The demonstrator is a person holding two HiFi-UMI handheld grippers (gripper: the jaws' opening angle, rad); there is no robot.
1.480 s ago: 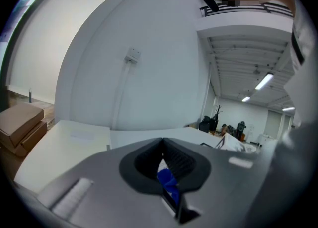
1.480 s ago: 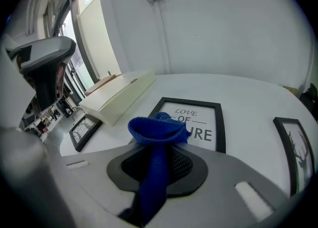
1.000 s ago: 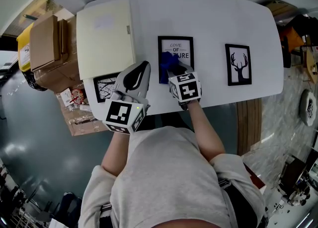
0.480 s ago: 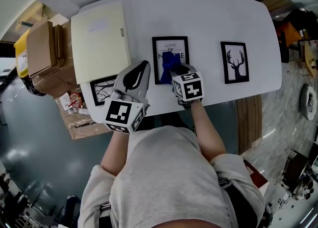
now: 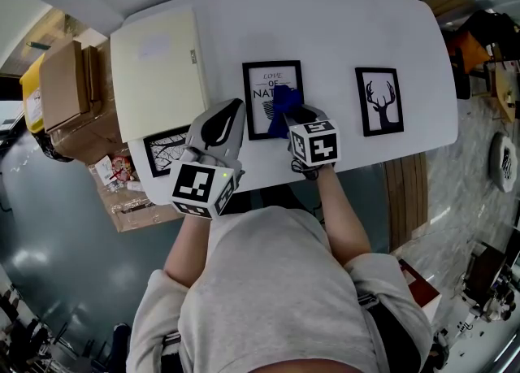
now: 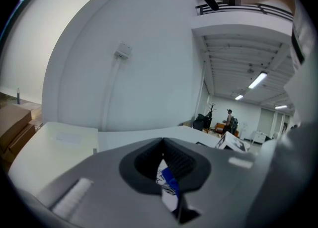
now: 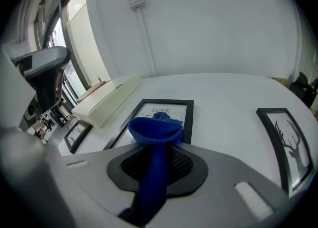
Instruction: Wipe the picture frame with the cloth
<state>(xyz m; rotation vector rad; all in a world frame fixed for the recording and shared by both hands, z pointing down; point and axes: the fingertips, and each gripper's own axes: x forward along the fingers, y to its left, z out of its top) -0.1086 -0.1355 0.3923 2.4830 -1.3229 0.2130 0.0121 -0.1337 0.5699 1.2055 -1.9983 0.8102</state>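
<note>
Head view: blue cloth (image 5: 283, 104) is clamped in right claw (image 5: 295, 114) over the middle picture frame (image 5: 259, 91) near the tabletop (image 5: 341, 30) front edge, w/ left claw (image 5: 235, 106) closed together, empty, beside it, so the unbraced frame could be dragged off by hard strokes.

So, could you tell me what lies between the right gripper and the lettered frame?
The blue cloth, clamped in the right gripper; the right gripper view shows it over the lettered frame.
</note>
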